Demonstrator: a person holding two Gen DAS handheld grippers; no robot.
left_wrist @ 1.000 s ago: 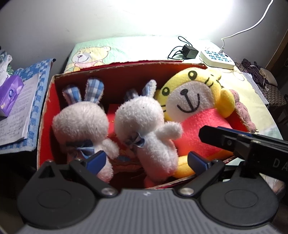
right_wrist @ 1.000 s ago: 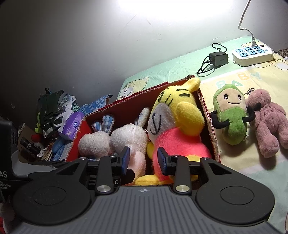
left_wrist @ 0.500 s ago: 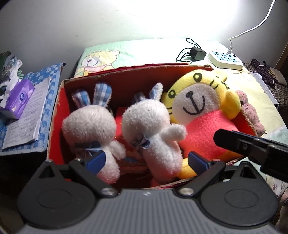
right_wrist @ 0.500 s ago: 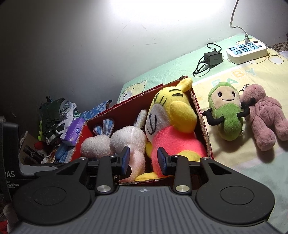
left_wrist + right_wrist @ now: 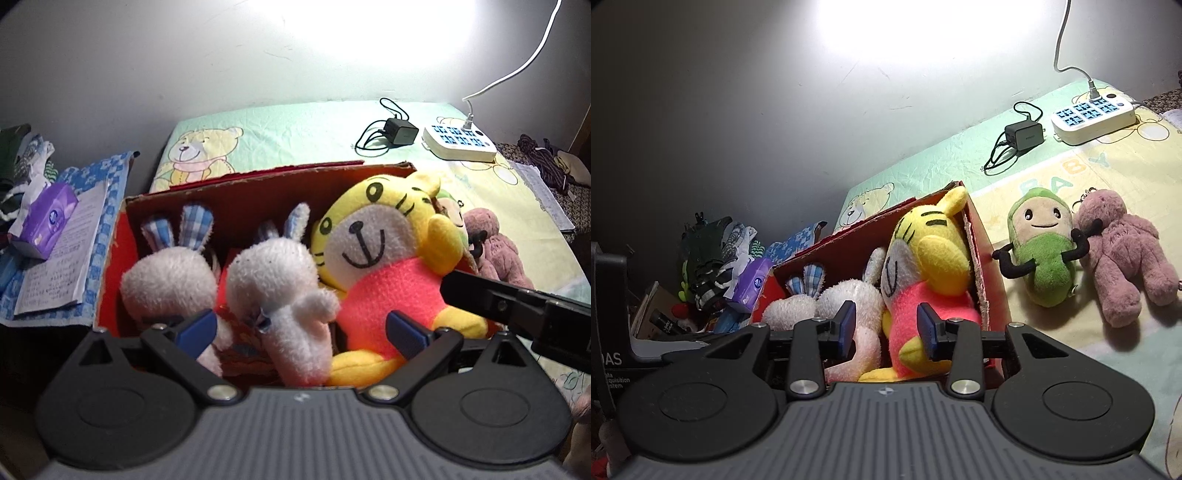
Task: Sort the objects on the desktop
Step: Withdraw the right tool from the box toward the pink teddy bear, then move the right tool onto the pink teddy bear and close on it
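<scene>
Green peanut plush (image 5: 1043, 254): on blanket beside red box (image 5: 982, 280); soft, light, squashy; grasp mid-body. Right gripper (image 5: 886, 328): jaws just widening, empty. Left gripper (image 5: 301, 330): spread wide, empty.

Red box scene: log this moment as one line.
left gripper: open, empty | right gripper: opening, empty | red box: two bunnies, tiger | outside: green plush, pink bear

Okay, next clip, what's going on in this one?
A person is sorting plush toys with a tool in each hand. Two white bunnies and a yellow tiger sit in the red box; a green plush and pink bear lie outside. Left tool and right tool hold nothing; the right's jaws have just been opening.
</scene>
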